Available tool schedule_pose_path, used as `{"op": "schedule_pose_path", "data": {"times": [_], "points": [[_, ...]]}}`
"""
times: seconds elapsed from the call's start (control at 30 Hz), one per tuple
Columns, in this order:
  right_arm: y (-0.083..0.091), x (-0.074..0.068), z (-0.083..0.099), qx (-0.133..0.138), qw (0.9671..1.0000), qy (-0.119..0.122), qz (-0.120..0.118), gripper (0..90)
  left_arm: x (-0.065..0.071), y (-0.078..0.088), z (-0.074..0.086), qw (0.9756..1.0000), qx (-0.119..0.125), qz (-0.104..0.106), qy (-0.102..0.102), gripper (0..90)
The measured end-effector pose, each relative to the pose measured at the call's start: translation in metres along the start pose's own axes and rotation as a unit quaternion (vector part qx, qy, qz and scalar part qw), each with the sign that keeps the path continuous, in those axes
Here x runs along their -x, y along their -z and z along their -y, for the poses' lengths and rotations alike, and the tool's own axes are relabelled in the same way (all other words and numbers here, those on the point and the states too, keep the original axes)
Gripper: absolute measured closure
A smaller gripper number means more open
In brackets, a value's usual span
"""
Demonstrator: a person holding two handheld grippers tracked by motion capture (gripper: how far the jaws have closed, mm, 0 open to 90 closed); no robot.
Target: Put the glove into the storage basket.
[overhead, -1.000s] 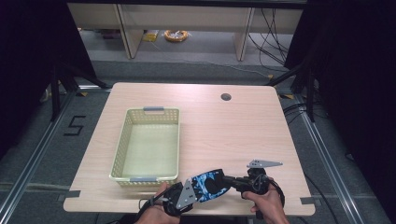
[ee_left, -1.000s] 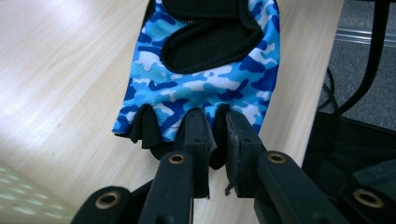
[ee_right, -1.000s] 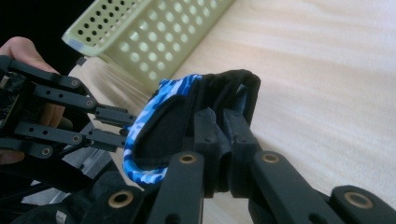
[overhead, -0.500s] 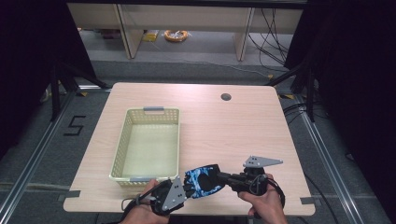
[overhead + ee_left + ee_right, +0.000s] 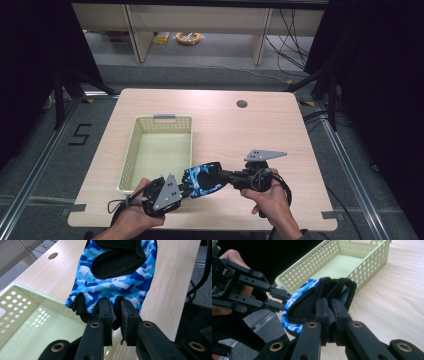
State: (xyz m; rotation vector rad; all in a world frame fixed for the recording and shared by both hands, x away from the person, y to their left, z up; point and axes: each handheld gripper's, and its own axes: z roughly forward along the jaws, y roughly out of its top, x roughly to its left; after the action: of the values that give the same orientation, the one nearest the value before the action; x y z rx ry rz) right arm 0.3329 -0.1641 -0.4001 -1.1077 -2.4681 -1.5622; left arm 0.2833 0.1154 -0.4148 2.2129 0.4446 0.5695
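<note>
Blue camo glove (image 5: 202, 180) is held stretched between both tools just above the counter (image 5: 220, 130), beside the near right corner of the green basket (image 5: 157, 150): finger end is clamped by left tool (image 5: 115, 315), cuff end is clamped by right tool (image 5: 329, 308).

- We see a light wood-grain table (image 5: 260, 135) with rounded corners and a round dark cable hole (image 5: 242, 104) near its far edge.
- A pale green perforated basket (image 5: 131, 155) sits directly on the table's left half, long side running front to back, grey handle at the far end.
- We see grey tape tabs (image 5: 334, 215) at both near corners.
</note>
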Motion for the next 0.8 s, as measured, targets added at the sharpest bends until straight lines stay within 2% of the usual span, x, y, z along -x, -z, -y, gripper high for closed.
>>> {"op": "schedule_pose_path", "data": {"times": [0.03, 0.07, 0.1, 0.23, 0.33, 0.37, 0.5, 0.53, 0.6, 0.67, 0.8], "points": [[-0.003, -0.003, -0.003, -0.003, 0.9998, -0.02, -0.005, 85.7, -0.001, 0.001, 0.001, 1.0, 0.002, -0.003, 0.006, 79.9], [-0.005, -0.001, -0.006, -0.003, 1.0, -0.007, -0.004, 85.7, -0.005, 0.003, 0.001, 1.0, -0.004, -0.003, -0.004, 79.9], [-0.007, -0.003, -0.009, -0.005, 0.9999, -0.013, -0.008, 85.7, -0.007, 0.004, 0.002, 1.0, -0.003, -0.005, 0.004, 79.9], [-0.02, -0.003, -0.023, -0.005, 1.0, 0.0, -0.007, 85.7, -0.022, 0.012, 0.005, 0.9998, -0.002, -0.021, 0.005, 80.1], [-0.03, -0.006, -0.034, -0.012, 0.9999, 0.005, -0.008, 85.7, -0.033, 0.017, 0.008, 0.9994, -0.01, -0.03, 0.015, 80.3], [-0.033, -0.007, -0.036, -0.015, 0.9998, -0.002, -0.011, 85.7, -0.036, 0.018, 0.01, 0.9992, -0.012, -0.036, 0.015, 80.4], [-0.048, -0.01, -0.046, -0.017, 0.9997, -0.004, -0.014, 85.7, -0.048, 0.021, 0.016, 0.9986, -0.022, -0.039, 0.027, 82.6], [-0.052, -0.01, -0.048, -0.017, 0.9998, 0.0, -0.014, 85.8, -0.053, 0.023, 0.018, 0.9984, -0.027, -0.044, 0.024, 82.7], [-0.058, -0.012, -0.052, -0.021, 0.9993, -0.022, -0.021, 86.0, -0.058, 0.024, 0.02, 0.9981, -0.028, -0.045, 0.03, 83.0], [-0.065, -0.01, -0.055, -0.017, 0.9993, -0.022, -0.025, 86.2, -0.063, 0.024, 0.024, 0.9978, -0.029, -0.041, 0.044, 83.2], [-0.076, -0.01, -0.062, -0.011, 0.9992, -0.023, -0.032, 86.3, -0.073, 0.025, 0.032, 0.9971, -0.037, -0.044, 0.05, 83.4]]}}
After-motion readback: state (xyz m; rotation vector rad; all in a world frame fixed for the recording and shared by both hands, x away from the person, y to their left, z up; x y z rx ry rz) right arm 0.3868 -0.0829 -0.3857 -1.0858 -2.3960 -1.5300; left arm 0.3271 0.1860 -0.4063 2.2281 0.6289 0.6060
